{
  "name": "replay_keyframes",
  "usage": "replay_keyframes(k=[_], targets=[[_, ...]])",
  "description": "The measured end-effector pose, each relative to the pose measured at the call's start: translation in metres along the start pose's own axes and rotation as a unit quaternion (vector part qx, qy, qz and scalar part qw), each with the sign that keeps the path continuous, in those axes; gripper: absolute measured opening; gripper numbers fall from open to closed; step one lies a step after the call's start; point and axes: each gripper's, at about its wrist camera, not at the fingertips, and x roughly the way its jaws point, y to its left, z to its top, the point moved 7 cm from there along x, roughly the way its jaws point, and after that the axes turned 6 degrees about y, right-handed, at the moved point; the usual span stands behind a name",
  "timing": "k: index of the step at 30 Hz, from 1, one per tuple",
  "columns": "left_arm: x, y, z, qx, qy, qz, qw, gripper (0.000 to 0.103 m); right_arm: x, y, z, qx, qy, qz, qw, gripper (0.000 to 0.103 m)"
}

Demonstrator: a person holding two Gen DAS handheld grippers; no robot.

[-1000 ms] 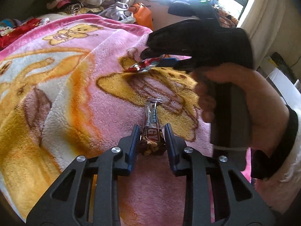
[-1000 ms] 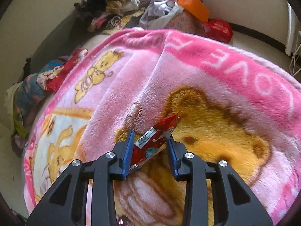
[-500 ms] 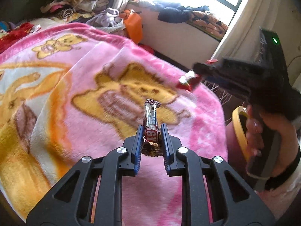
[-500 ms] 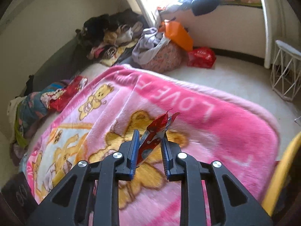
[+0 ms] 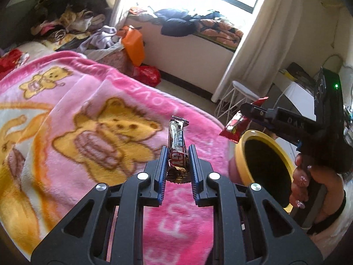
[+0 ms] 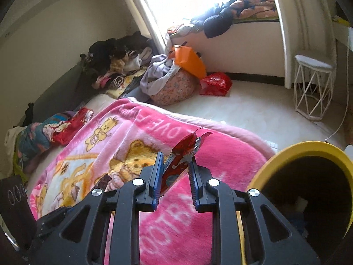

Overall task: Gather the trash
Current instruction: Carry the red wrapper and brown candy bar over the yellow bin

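My left gripper [image 5: 177, 154] is shut on a brown candy bar wrapper [image 5: 177, 145] that stands upright between the pads, held above the pink bear blanket [image 5: 88, 121]. My right gripper [image 6: 175, 167] is shut on a red snack wrapper [image 6: 179, 163]. In the left wrist view the right gripper [image 5: 248, 112] holds that red wrapper [image 5: 236, 125] just over the left rim of the yellow trash bin [image 5: 239, 148]. The bin [image 6: 286, 152] sits at the lower right of the right wrist view, with dark contents inside.
The blanket covers a bed. Beyond it lie piles of clothes [image 6: 119, 66], an orange bag [image 6: 189, 60], a red bag [image 6: 215, 84] and a white wire stool [image 6: 313, 88] on the pale floor. A window ledge [image 5: 198, 26] holds more clothes.
Both grippers lifted off the blanket with their wrappers and swung right toward the yellow bin. The right gripper now holds the red wrapper at the bin's rim.
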Motion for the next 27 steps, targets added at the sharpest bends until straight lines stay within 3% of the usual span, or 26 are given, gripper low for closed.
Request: replay_keyframes(k=[14, 27], targets=[[-0.002, -0.060, 0.006, 0.048, -0.010, -0.023, 0.9985, 0.014, -0.060, -0.060, -0.020, 0.032, -0.037, -0.033, 0.998, 0.021], [0.005, -0.101, 0.001, 0.080, -0.007, -0.040, 0.9960, 0.014, -0.091, -0.109, -0.035, 0.063, -0.056, -0.069, 0.994, 0.021]])
